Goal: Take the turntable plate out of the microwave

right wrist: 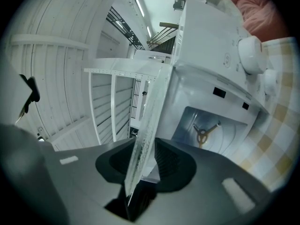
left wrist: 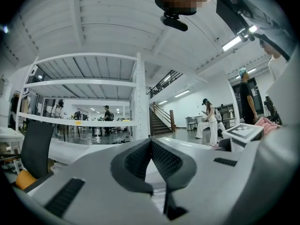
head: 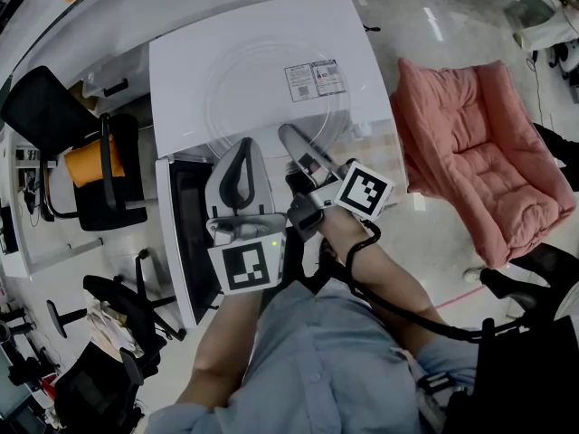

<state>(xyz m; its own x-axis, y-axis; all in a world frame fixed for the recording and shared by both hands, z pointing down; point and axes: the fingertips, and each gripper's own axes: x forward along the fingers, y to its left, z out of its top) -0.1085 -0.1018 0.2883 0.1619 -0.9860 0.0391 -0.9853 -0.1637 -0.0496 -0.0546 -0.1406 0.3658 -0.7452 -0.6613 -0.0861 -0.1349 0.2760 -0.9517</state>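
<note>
Right gripper (right wrist: 147,145) jaws wide, plate (right wrist: 150,106) rim loose between; left gripper (left wrist: 151,142) jaws closed, empty. Plate lies atop microwave (head: 172,89). Door (head: 190,233) open at microwave's front-left; chair (head: 36,107) left, pink cushion (head: 470,161) right.

"What's on the right?"
"A pink quilted cushion (head: 479,152) on the floor."
"And on the left?"
"A black office chair (head: 118,197) with an orange pad (head: 86,163), and white shelving (left wrist: 93,83) farther off."
</note>
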